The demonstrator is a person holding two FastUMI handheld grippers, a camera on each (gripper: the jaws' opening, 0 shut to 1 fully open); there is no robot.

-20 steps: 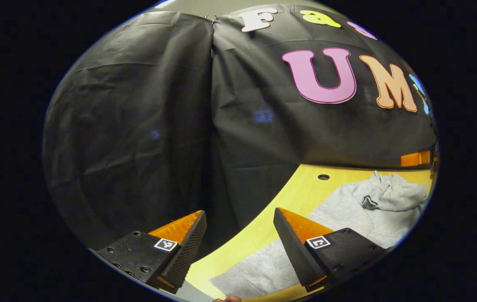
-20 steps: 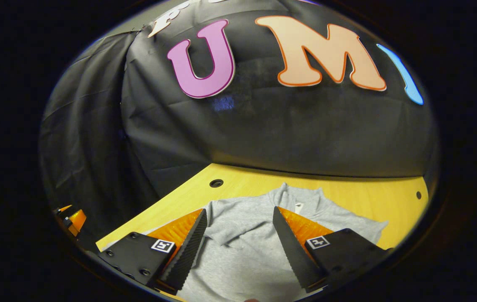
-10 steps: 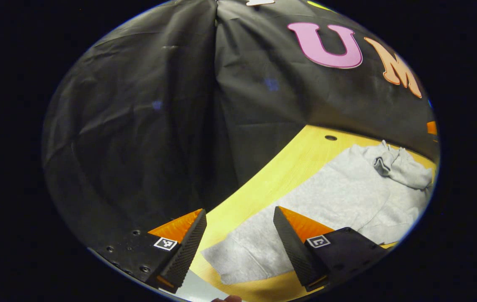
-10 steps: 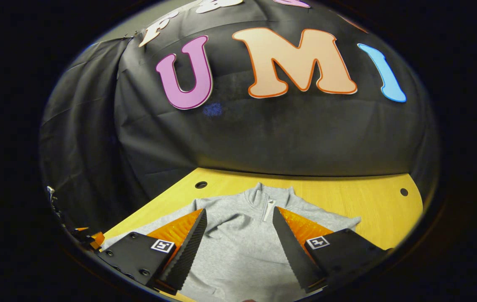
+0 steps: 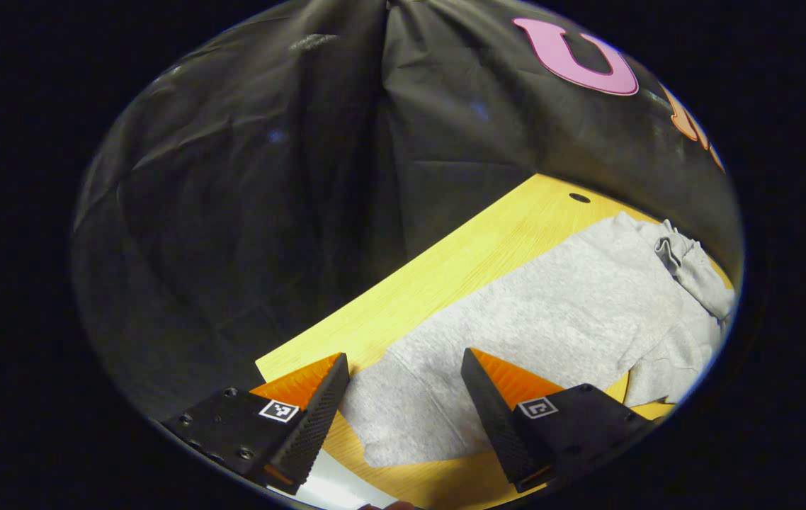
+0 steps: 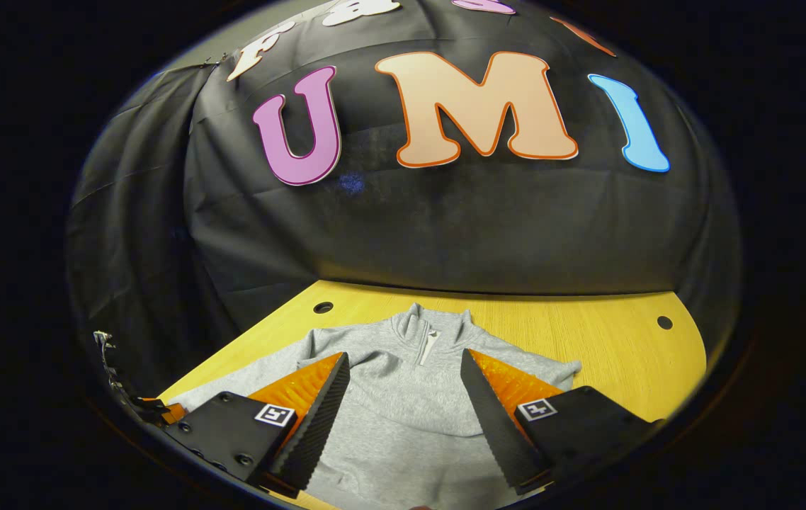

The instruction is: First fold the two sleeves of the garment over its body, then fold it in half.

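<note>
We see both claws gaping – left claw [image 5: 403, 379] over the sleeve [image 5: 417, 411], right claw [image 6: 403, 379] above the garment [image 6: 410, 397] on the counter [image 6: 608, 347]

I am tipping my left gripper [image 5: 403, 372] down over the sleeve end [image 5: 410, 418], and pulling my right gripper [image 6: 403, 372] back so more of the garment [image 6: 403, 397] shows.

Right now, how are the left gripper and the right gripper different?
The left gripper aims at the sleeve end near the table corner. The right gripper aims at the sweater chest, below the collar. The left gripper faces the sweater from its side, and the right gripper faces it head-on. Both have open jaws, holding nothing.
</note>
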